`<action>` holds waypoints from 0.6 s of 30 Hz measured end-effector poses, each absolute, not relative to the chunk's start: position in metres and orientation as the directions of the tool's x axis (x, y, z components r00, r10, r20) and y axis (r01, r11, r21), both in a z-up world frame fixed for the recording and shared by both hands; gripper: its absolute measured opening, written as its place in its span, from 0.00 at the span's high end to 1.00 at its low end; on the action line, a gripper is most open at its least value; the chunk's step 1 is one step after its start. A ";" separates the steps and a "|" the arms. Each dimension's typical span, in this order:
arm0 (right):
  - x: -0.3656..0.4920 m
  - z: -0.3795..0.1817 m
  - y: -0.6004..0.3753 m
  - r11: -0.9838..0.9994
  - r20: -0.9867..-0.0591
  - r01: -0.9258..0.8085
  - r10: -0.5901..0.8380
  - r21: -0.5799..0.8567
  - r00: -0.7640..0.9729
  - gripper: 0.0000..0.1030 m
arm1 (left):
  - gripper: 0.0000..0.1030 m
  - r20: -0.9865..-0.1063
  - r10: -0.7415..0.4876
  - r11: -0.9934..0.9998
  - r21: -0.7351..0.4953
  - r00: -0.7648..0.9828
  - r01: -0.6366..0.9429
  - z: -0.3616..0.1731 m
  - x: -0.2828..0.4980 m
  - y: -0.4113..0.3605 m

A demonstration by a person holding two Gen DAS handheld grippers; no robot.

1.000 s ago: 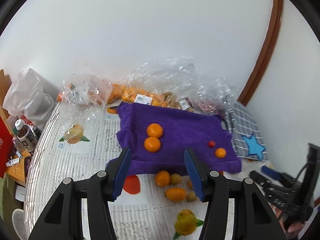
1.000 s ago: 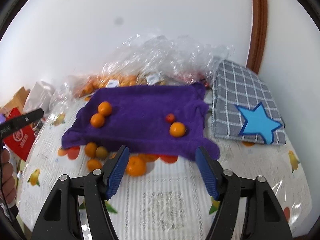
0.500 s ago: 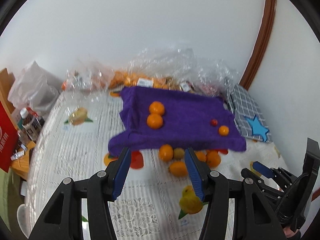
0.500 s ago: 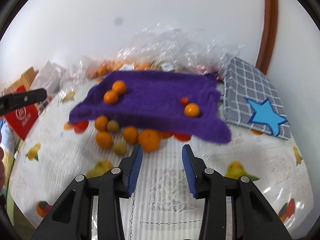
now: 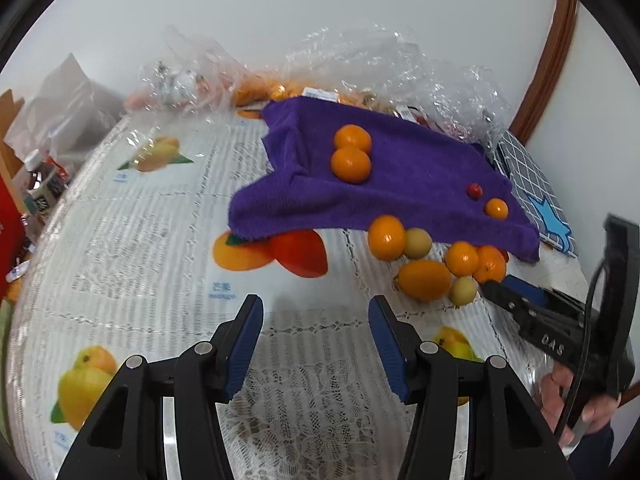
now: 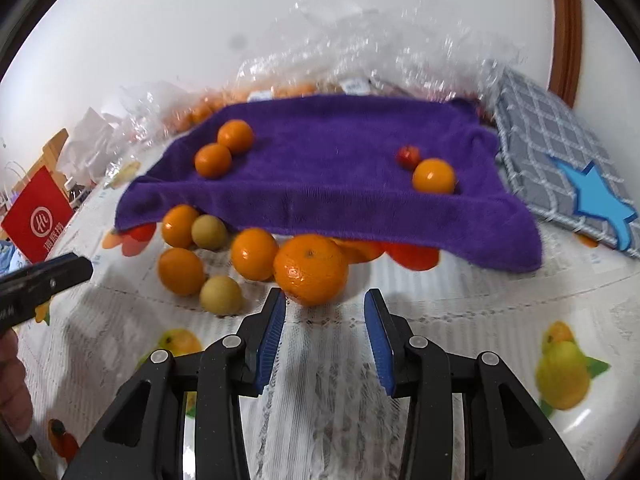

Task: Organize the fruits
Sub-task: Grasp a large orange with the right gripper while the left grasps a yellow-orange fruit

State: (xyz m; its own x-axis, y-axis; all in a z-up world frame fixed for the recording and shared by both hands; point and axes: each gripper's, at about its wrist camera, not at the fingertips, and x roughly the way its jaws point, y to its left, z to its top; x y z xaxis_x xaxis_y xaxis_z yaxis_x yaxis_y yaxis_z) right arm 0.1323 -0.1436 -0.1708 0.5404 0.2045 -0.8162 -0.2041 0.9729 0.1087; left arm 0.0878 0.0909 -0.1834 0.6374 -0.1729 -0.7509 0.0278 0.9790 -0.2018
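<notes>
A purple towel (image 5: 400, 176) lies on the table with two mandarins (image 5: 351, 152), a small red fruit (image 5: 475, 190) and a small orange (image 5: 496, 208) on top. Several loose oranges and pale yellow-green round fruits (image 5: 424, 268) sit at its near edge. My left gripper (image 5: 315, 308) hovers open over bare tablecloth, left of that cluster, holding nothing. My right gripper (image 6: 324, 300) is open too, jaws fairly narrow. Its tips stop just short of a large mandarin (image 6: 310, 270), with nothing between the pads.
Crumpled clear plastic bags (image 5: 380, 60) holding more oranges line the wall behind the towel. A grey checked cloth with a blue star (image 6: 560, 160) lies to the right. A red bag (image 6: 38, 216) and bottles (image 5: 40, 184) crowd the left. The tablecloth (image 5: 140, 240) has printed fruit pictures.
Both grippers have sunk toward the table and the fruit now looks closer. The right gripper's jaws have narrowed; the left jaws kept their width.
</notes>
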 end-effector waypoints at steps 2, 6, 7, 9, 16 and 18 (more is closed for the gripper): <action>0.138 -0.173 -0.144 0.968 -0.818 -0.211 0.227 0.133 0.528 0.60 | 0.49 -0.750 -0.177 0.979 -0.198 0.637 0.039 -0.187 0.090 0.088; 0.151 -0.174 -0.139 0.963 -0.817 -0.230 0.246 0.143 0.522 0.54 | 0.49 -0.746 -0.194 0.977 -0.202 0.637 0.061 -0.194 0.094 0.081; 0.154 -0.176 -0.138 0.962 -0.822 -0.235 0.247 0.143 0.513 0.54 | 0.49 -0.745 -0.199 0.977 -0.204 0.636 0.065 -0.195 0.094 0.079; 0.156 -0.174 -0.137 0.960 -0.817 -0.242 0.253 0.143 0.519 0.57 | 0.49 -0.743 -0.221 0.972 -0.220 0.632 0.082 -0.198 0.096 0.076; 0.135 -0.163 -0.153 0.964 -0.782 -0.246 0.231 0.102 0.580 0.60 | 0.49 -0.706 -0.292 0.956 -0.223 0.645 0.188 -0.191 0.092 0.049; 0.128 -0.158 -0.167 0.970 -0.771 -0.228 0.204 0.078 0.604 0.60 | 0.49 -0.686 -0.319 0.948 -0.242 0.654 0.208 -0.187 0.094 0.039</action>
